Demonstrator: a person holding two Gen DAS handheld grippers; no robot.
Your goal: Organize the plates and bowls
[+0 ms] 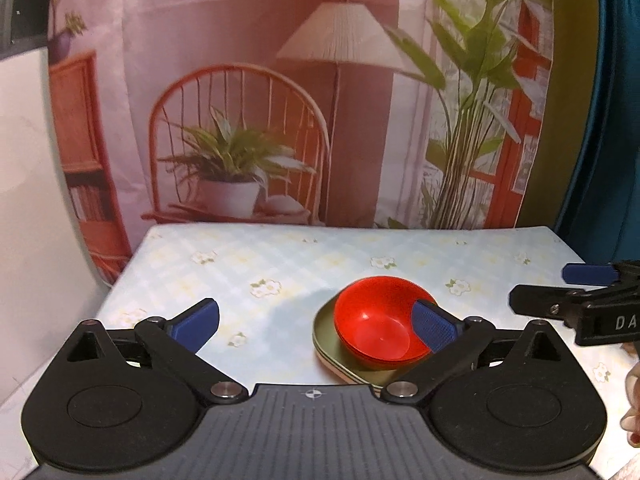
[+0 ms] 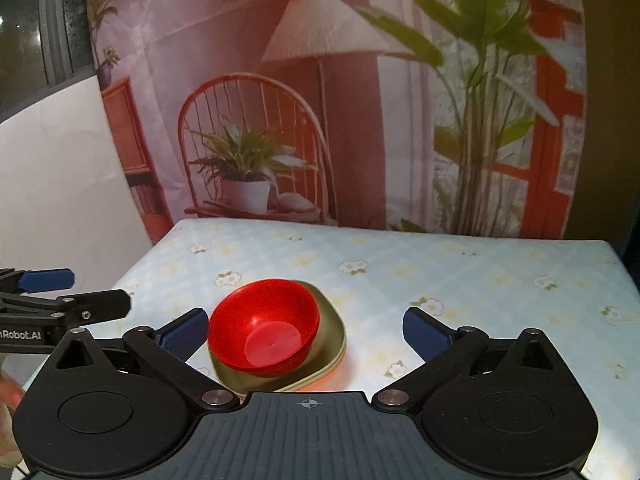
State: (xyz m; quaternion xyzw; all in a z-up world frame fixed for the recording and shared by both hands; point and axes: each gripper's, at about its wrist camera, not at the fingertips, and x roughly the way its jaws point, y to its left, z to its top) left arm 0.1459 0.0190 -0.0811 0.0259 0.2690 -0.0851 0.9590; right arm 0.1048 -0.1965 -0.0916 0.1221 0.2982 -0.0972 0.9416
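Note:
A red bowl (image 1: 376, 326) sits nested on a stack of olive-green plates (image 1: 326, 330) on the flowered tablecloth. In the right wrist view the same red bowl (image 2: 264, 330) rests on the green plates (image 2: 334, 334). My left gripper (image 1: 316, 326) stands open above the table, and its right pad overlaps the bowl's rim in the picture; whether it touches I cannot tell. Nothing is held between its blue pads. My right gripper (image 2: 306, 330) is open too, with the stack low between its fingers and untouched. Each gripper shows at the edge of the other's view.
The table (image 1: 280, 256) carries a pale blue checked cloth with white flowers. A printed backdrop of a chair, lamp and plants hangs right behind its far edge. A white wall (image 1: 24, 200) stands to the left. A person's hand (image 1: 632, 412) shows at the right edge.

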